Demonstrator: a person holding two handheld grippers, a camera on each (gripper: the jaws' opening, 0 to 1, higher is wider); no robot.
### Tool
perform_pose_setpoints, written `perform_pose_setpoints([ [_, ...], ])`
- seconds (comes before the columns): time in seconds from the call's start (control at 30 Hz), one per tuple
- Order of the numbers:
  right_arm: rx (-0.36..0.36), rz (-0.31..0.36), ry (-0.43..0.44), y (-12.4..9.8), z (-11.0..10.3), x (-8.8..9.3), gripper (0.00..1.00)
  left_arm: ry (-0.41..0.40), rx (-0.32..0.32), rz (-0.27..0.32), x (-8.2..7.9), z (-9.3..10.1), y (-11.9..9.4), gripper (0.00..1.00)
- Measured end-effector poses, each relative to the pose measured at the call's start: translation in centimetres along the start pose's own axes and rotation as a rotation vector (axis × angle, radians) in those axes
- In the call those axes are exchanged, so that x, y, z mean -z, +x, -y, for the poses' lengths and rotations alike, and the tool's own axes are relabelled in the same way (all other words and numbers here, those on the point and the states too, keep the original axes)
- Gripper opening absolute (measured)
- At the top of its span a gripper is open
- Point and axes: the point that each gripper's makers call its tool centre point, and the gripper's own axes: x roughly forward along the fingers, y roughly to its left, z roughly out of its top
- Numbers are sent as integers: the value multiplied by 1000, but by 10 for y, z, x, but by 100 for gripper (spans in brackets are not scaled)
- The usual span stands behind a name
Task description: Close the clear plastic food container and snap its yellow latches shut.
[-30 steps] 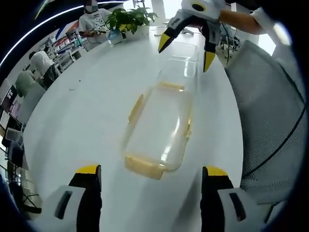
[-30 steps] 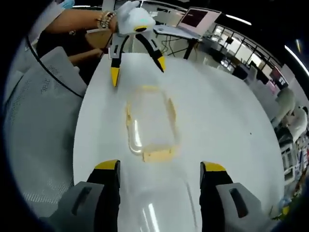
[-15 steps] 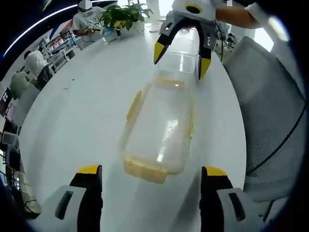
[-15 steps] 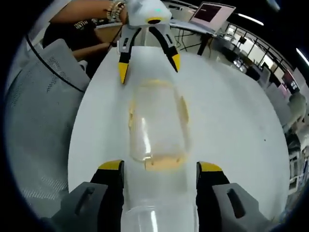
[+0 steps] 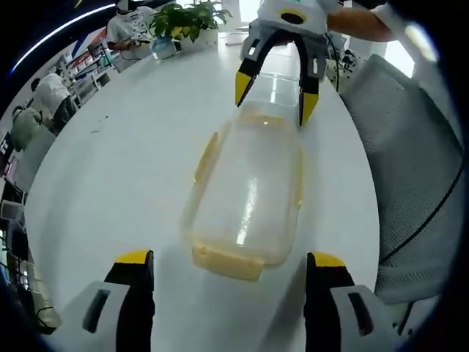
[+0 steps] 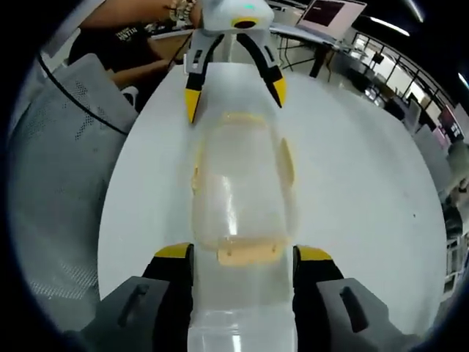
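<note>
**Clear container between two spread grippers on white table**

Left gripper view: the clear plastic food container (image 5: 249, 194) lies lengthwise on the white table (image 5: 124, 161), running away from the camera. A yellow latch (image 5: 227, 262) sits at its near end, just ahead of the left gripper (image 5: 231, 268), whose yellow-tipped jaws are spread wide with nothing between them; whether they touch the container cannot be told. More yellow latches run along the long sides, one on the left edge (image 5: 206, 156) and one on the right edge (image 5: 299, 180). At the far end the right gripper (image 5: 272, 92) comes in from the top, jaws spread to either side of that end. A clear lid (image 5: 277, 86) shows between those jaws. A grey mesh chair (image 5: 414, 161) stands right of the table. A potted plant (image 5: 183, 18) and seated people are at the far edge.

Right gripper view: the same container (image 6: 238, 194) seen from the other end. The right gripper (image 6: 242, 253) has its jaws spread, one on each side of the clear lid (image 6: 238, 323), next to the near end latch (image 6: 248, 251). Contact with the lid cannot be told. Side latches show on both long edges. The left gripper (image 6: 234, 92) is at the far end, jaws apart, held by a hand (image 6: 183, 11) wearing a bracelet. A laptop (image 6: 326, 15) sits on a desk behind.
</note>
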Motion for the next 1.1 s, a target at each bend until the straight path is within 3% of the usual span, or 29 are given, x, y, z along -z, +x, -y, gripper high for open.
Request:
perform_pose_setpoints([
  [0.23,-3,-16,-5,2,0,3,45,17,30,-27,5,6,2,76],
  [0.57,-4,-30,-13,4,2,6,40,25,49,-19,2,5,2,61],
  [1.1,-7,-31,-21,6,6,5,35,123,109,-80,6,1,2,45],
])
